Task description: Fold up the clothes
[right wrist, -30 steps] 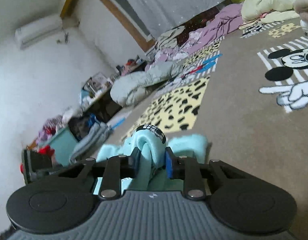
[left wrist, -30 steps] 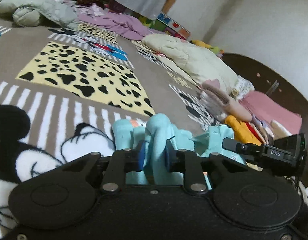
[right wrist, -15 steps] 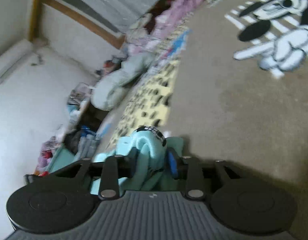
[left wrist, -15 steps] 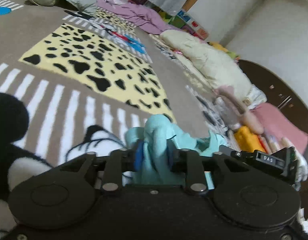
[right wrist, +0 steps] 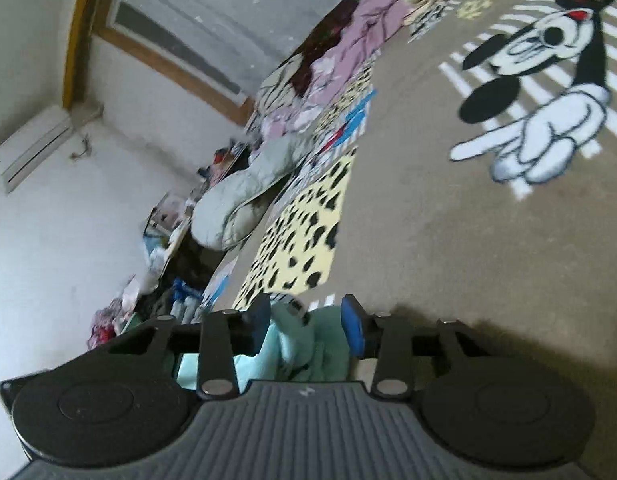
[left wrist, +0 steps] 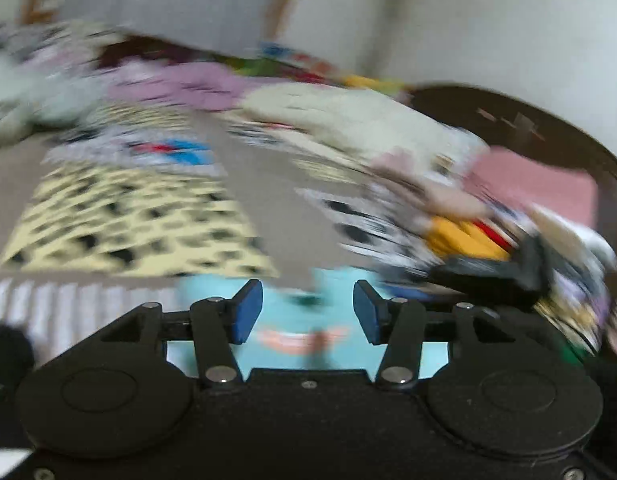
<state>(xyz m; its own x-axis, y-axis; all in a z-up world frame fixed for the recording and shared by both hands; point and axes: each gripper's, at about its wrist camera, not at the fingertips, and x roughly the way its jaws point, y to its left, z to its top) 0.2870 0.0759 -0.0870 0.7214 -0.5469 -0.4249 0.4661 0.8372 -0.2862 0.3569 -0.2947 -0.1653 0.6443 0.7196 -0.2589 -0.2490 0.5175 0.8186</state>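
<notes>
Both jaws spread wide, left hand-held gripper point(left wrist: 307, 312) and right hand-held gripper point(right wrist: 304, 322) gripping nothing, the light-blue garment point(left wrist: 304, 340) lies bunched on the carpet point(right wrist: 448, 248) between their pads, looking just let go; smoothing or regripping seems next.

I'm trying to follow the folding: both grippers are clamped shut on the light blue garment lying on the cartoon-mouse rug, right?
Not quite. Both grippers are open, not clamped. The left gripper has its pads apart in the left wrist view, the light blue garment lying loose between them. The right gripper is likewise spread. The rug is as you say.
</notes>
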